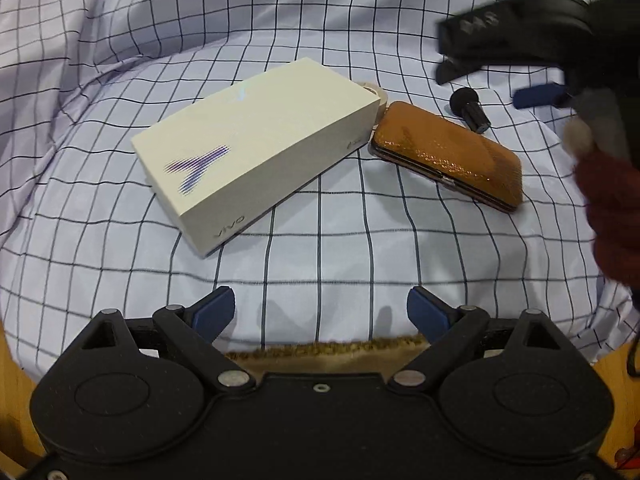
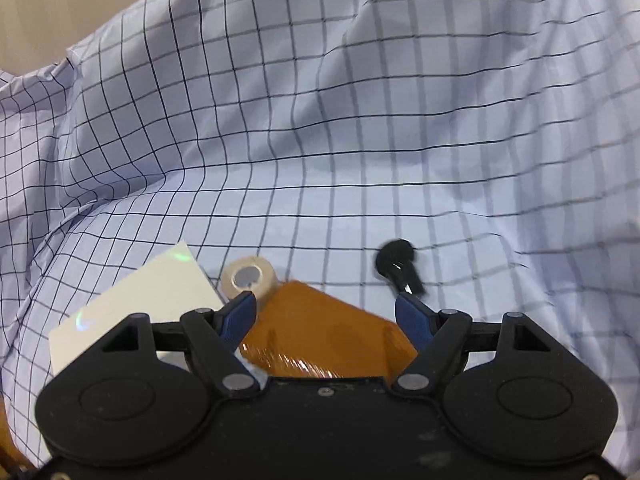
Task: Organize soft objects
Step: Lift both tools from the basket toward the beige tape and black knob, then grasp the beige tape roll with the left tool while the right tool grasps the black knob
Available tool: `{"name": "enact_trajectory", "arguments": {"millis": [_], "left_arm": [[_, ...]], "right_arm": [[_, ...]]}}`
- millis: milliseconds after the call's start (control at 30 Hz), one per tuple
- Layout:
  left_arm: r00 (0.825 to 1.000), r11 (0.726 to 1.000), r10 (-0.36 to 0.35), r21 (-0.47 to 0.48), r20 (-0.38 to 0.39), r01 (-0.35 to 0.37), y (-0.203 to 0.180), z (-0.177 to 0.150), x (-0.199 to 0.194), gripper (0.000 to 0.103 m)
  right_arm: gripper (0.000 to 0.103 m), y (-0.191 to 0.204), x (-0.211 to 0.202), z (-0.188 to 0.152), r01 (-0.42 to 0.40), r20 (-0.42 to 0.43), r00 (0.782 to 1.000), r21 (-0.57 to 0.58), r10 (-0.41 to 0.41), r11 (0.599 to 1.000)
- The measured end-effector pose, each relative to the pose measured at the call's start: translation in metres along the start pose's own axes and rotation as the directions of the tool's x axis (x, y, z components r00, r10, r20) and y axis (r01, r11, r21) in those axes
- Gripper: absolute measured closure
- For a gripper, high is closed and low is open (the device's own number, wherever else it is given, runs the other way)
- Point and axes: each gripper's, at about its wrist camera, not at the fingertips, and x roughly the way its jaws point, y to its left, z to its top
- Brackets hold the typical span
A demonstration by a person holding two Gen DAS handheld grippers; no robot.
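A checked pale-blue cloth (image 1: 320, 248) covers the surface, with folds at the back. On it lie a white phone box (image 1: 256, 148), an orange hard case (image 1: 448, 156), a black knob (image 1: 470, 110) and a tape roll (image 1: 379, 94) behind the box. My left gripper (image 1: 322, 308) is open over bare cloth in front of the box. My right gripper (image 1: 496, 80), blurred, hangs above the knob at the upper right. In the right wrist view it (image 2: 326, 310) is open over the orange case (image 2: 320, 332), beside the tape roll (image 2: 250, 278), the knob (image 2: 398, 268) and the box (image 2: 136, 308).
A brown fringed fabric edge (image 1: 320, 350) shows under the cloth's near hem. Wooden surface (image 1: 16, 376) appears at the lower corners. A person's dark red sleeve (image 1: 616, 216) fills the right edge. The cloth (image 2: 360, 120) rises in big folds at the back.
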Motion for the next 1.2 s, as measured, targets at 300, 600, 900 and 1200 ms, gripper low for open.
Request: {"name": "enact_trajectory", "arguments": {"millis": [300,600,900,1200], "left_arm": [[0.998,0.998,-0.061,-0.008,0.0,0.061,0.0,0.014,0.007,0.013],[0.995,0.995,-0.095,-0.017,0.001,0.095,0.002,0.016,0.007,0.013],[0.995,0.995,-0.098,-0.018,0.011,0.099,0.005,0.015,0.006,0.013],[0.996,0.996,-0.089,-0.015,0.014,0.089,0.007,0.018,0.003,0.013]], "right_arm": [[0.027,0.019,0.056,0.027,-0.003,-0.09,0.996,-0.072,-0.003,0.997],[0.027,0.03,0.087,0.029,0.018,-0.145,0.989,-0.137,-0.038,0.99],[0.027,0.039,0.116,0.035,0.09,-0.114,0.987,-0.173,-0.111,0.981],[0.027,0.031,0.122,0.064,0.167,0.03,0.986,-0.142,-0.164,0.976]]}}
